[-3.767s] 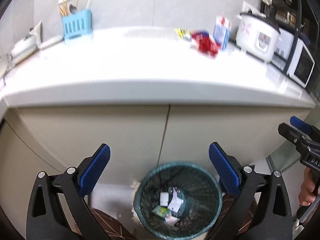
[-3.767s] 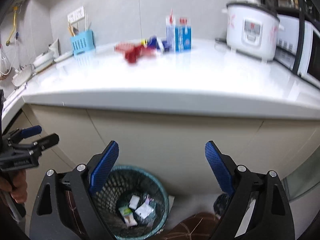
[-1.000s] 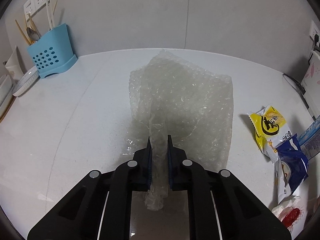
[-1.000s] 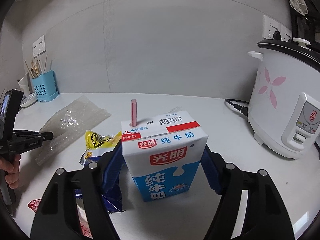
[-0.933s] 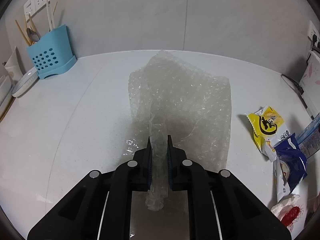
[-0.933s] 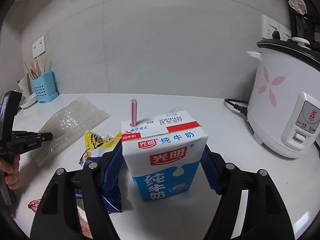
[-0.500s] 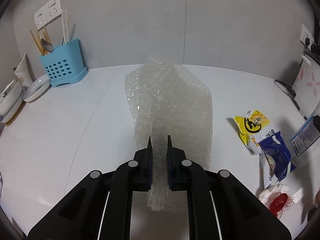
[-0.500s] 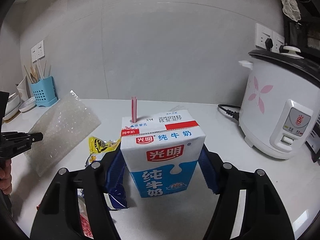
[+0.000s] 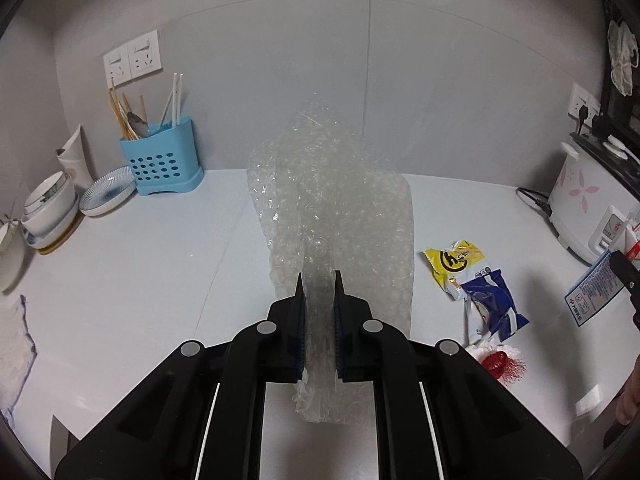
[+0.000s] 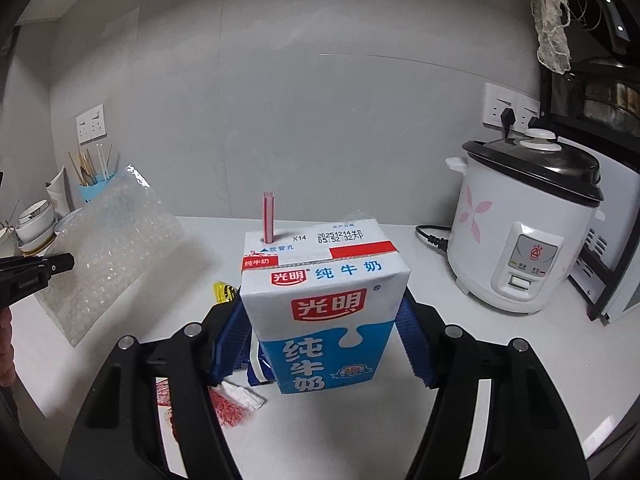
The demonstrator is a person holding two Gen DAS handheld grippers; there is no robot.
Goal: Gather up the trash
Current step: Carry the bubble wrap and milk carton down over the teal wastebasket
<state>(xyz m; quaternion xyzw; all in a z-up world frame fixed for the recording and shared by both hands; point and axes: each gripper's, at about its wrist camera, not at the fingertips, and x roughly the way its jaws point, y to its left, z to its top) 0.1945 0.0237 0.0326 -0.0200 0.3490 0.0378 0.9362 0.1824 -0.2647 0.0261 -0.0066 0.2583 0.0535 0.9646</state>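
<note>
My left gripper [image 9: 319, 320] is shut on a clear sheet of bubble wrap [image 9: 340, 216] and holds it up off the white counter [image 9: 140, 280]. The sheet also shows at the left of the right wrist view [image 10: 108, 248]. My right gripper [image 10: 320, 344] is shut on a blue and white milk carton [image 10: 324, 312] with a red-striped straw [image 10: 268, 216], lifted above the counter. The carton's edge shows at the right in the left wrist view [image 9: 592, 296]. A yellow snack wrapper [image 9: 456, 260], a blue wrapper [image 9: 492, 308] and a red mesh scrap [image 9: 500, 364] lie on the counter.
A blue utensil holder [image 9: 160, 160] and stacked dishes [image 9: 52, 212] stand at the back left. A white rice cooker [image 10: 524, 236] with its cord stands at the right, a microwave beside it. A cloth [image 9: 16, 352] lies at the left edge.
Both grippers have risen and pulled back from the counter. The bubble wrap hangs higher off the surface, and the milk carton is lifted clear of the wrappers.
</note>
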